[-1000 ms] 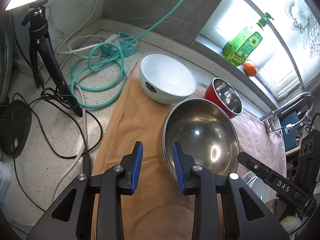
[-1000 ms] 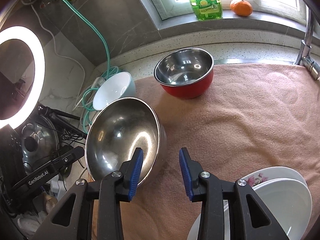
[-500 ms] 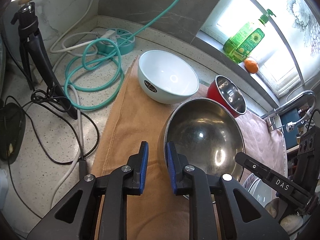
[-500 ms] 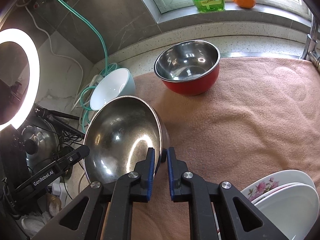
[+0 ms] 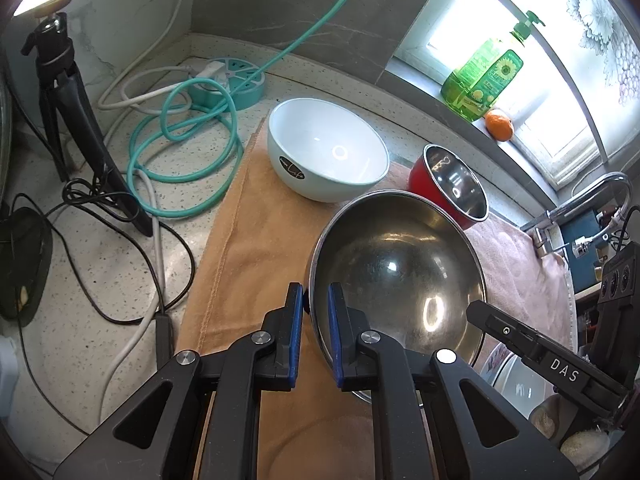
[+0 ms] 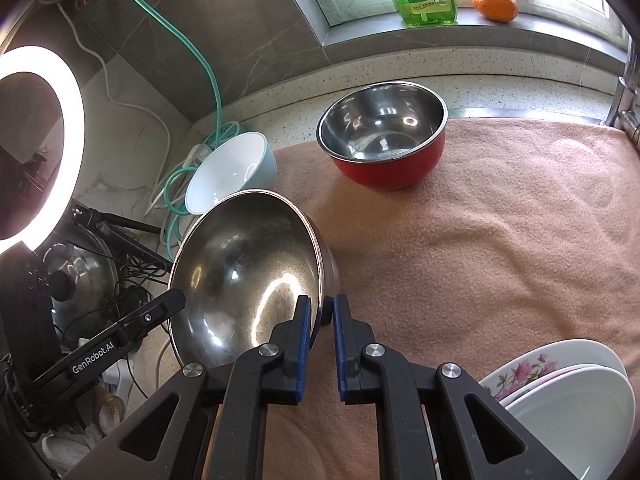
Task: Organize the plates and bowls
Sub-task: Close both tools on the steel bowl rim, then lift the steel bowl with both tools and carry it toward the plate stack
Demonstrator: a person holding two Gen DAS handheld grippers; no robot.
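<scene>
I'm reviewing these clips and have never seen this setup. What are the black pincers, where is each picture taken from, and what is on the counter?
There is no robot here: a person holds one handheld claw in each hand, and each carries a fisheye camera that looks along its own fingers.

In the left wrist view, the left claw grips the rim of the large steel bowl. In the right wrist view, the right claw grips the opposite rim of the same bowl, which is tilted.

On the towel stand a white bowl and a red bowl with a steel inside. Stacked white dishes sit at the lower right, one of them flowered.
</scene>
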